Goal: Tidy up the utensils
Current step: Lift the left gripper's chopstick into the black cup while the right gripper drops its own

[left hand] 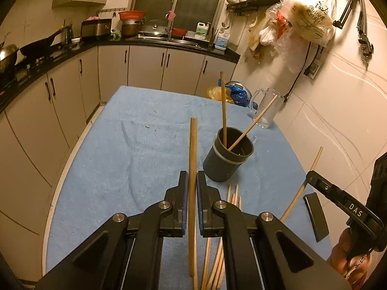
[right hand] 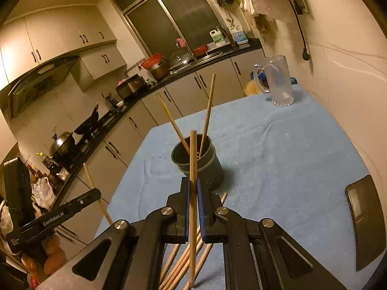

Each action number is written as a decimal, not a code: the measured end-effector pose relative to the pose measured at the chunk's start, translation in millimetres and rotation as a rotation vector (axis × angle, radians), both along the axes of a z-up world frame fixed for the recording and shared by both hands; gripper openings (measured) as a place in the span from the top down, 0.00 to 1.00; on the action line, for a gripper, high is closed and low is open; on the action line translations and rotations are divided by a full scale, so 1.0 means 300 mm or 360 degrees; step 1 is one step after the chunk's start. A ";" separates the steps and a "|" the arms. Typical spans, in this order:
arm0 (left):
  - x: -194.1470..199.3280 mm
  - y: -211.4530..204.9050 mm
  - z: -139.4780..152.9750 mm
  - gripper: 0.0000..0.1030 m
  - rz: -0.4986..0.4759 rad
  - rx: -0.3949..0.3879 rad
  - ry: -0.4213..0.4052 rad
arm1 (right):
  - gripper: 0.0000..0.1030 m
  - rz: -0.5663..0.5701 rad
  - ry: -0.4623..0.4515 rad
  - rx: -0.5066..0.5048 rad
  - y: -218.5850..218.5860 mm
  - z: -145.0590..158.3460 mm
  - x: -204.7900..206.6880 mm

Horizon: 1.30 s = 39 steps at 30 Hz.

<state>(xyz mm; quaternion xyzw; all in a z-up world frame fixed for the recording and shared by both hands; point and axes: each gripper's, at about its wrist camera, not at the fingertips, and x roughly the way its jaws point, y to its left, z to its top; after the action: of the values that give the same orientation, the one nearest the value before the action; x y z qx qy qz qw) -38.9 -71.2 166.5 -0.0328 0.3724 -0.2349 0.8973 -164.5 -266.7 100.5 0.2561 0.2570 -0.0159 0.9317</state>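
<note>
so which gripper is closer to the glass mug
Right, though not by much. The right gripper sits on the wall side of the dark cup, the mug beyond it. The left gripper is further over, away from the wall.

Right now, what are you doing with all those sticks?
A person is sorting chopsticks on a table with a blue cloth. Each hand holds a gripper, and each gripper is shut on one chopstick: the left gripper holds a chopstick, and the right gripper holds another chopstick. Two chopsticks already stand in the dark cup. More loose chopsticks lie on the cloth near the cup, waiting.
</note>
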 end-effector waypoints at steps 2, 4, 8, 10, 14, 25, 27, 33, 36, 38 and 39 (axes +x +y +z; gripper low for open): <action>0.000 -0.002 0.011 0.94 -0.0002 -0.0008 0.0002 | 0.94 -0.0008 -0.0007 0.0013 -0.010 0.008 -0.007; -0.001 -0.003 0.018 0.94 -0.0007 -0.0009 0.0002 | 0.94 -0.0008 -0.0012 0.0028 -0.019 0.007 -0.008; 0.000 -0.013 0.035 0.94 -0.0017 -0.0008 -0.0004 | 0.94 -0.0023 -0.0031 0.0035 -0.033 0.025 -0.016; 0.000 -0.015 0.043 0.94 -0.0026 -0.0011 -0.0005 | 0.94 -0.0028 -0.0042 0.0041 -0.039 0.035 -0.019; 0.005 -0.024 0.062 0.94 -0.0037 -0.0015 -0.0009 | 0.94 -0.0039 -0.0062 0.0057 -0.058 0.055 -0.019; 0.030 -0.062 0.170 0.94 -0.0068 0.0004 -0.0098 | 0.94 -0.0092 -0.0112 0.0128 -0.132 0.126 0.010; 0.040 -0.068 0.200 0.94 -0.0082 -0.0007 -0.0108 | 0.94 -0.0108 -0.0133 0.0121 -0.145 0.150 0.020; 0.073 -0.087 0.319 0.94 -0.0095 -0.0042 -0.0185 | 0.94 -0.0178 -0.0190 0.0122 -0.196 0.231 0.080; 0.104 -0.101 0.378 0.94 -0.0088 -0.0060 -0.0221 | 0.94 -0.0210 -0.0212 0.0124 -0.217 0.265 0.115; 0.126 -0.113 0.408 0.94 -0.0080 -0.0075 -0.0243 | 0.94 -0.0238 -0.0227 0.0116 -0.232 0.291 0.146; 0.139 -0.119 0.418 0.94 -0.0077 -0.0081 -0.0245 | 0.94 -0.0251 -0.0233 0.0115 -0.238 0.298 0.156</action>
<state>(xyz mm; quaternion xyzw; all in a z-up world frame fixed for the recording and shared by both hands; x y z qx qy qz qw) 2.8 -106.9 291.9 -0.0286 0.2969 -0.2676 0.9162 -117.8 -338.0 189.8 0.3093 0.1677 -0.0611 0.9340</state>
